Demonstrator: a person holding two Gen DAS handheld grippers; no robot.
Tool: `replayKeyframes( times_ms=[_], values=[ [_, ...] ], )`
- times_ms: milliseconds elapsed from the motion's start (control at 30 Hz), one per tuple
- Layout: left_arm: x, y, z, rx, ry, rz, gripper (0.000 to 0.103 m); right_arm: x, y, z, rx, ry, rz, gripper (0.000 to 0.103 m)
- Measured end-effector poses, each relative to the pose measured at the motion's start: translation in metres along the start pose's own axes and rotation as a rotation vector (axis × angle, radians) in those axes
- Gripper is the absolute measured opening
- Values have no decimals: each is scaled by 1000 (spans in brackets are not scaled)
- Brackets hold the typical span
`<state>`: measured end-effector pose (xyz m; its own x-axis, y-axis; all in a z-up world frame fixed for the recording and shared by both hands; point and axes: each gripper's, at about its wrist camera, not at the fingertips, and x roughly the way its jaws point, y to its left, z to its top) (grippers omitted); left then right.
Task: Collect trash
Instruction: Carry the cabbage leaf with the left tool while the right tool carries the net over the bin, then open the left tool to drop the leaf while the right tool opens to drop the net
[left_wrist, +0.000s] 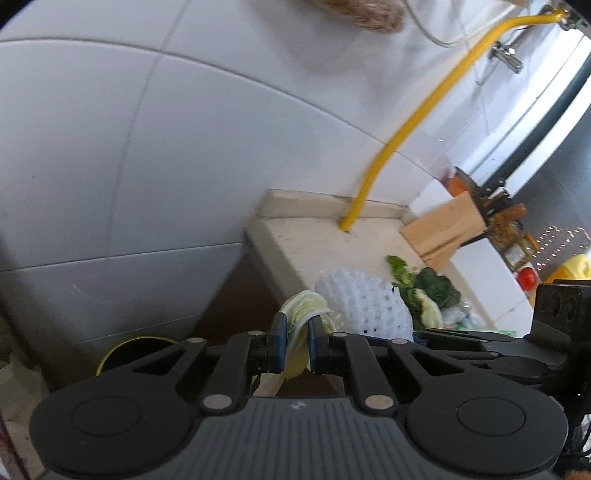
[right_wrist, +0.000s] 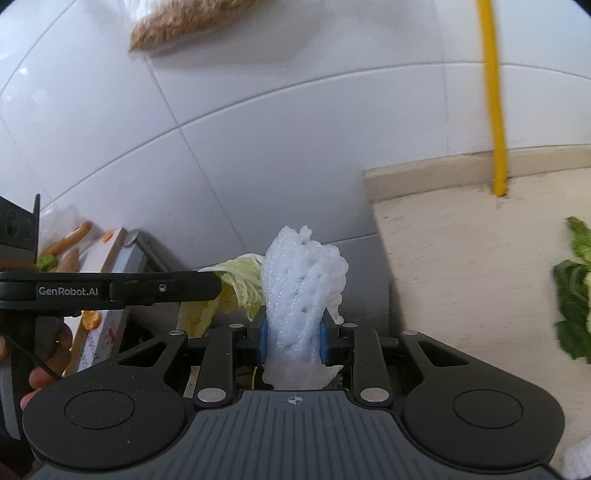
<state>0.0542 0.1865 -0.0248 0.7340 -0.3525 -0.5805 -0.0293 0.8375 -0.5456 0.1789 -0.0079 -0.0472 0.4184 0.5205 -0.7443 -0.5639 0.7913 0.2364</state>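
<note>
You are mid-carry with two pieces of trash. Your left gripper (left_wrist: 295, 341) is clenched on a pale cabbage leaf (left_wrist: 303, 310), and your right gripper (right_wrist: 293, 338) is clamped around a white foam fruit net (right_wrist: 304, 280). Both loads hang just past the left edge of the beige counter (right_wrist: 461, 266), near the white tiled wall (left_wrist: 147, 166). A dark bin with a yellow rim (left_wrist: 136, 350) sits low on the left, so the drop looks close. More is left: green leaves (left_wrist: 432, 288) lie on the counter to the right. The two grippers ride close together; keep clear of the counter edge and the yellow hose (left_wrist: 417, 118) at the far side
</note>
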Motion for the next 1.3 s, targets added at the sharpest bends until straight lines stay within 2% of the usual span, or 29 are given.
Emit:
replayKeyframes(
  times_ms=[167,700,1067,1233,1300],
  values=[
    [3,13,-3,-10,5,52,7,20,6,2,0,34,10,32],
    [19,43,-8,-26,58,152,7,78,12,-7,0,154,12,33],
    [36,53,-9,-16,94,201,10,110,10,-11,9,206,-8,46],
    [42,55,-10,-13,104,213,11,125,6,-15,26,234,-18,46],
    [42,57,-10,-17,105,209,11,129,5,-17,31,243,-13,49]
  ],
)
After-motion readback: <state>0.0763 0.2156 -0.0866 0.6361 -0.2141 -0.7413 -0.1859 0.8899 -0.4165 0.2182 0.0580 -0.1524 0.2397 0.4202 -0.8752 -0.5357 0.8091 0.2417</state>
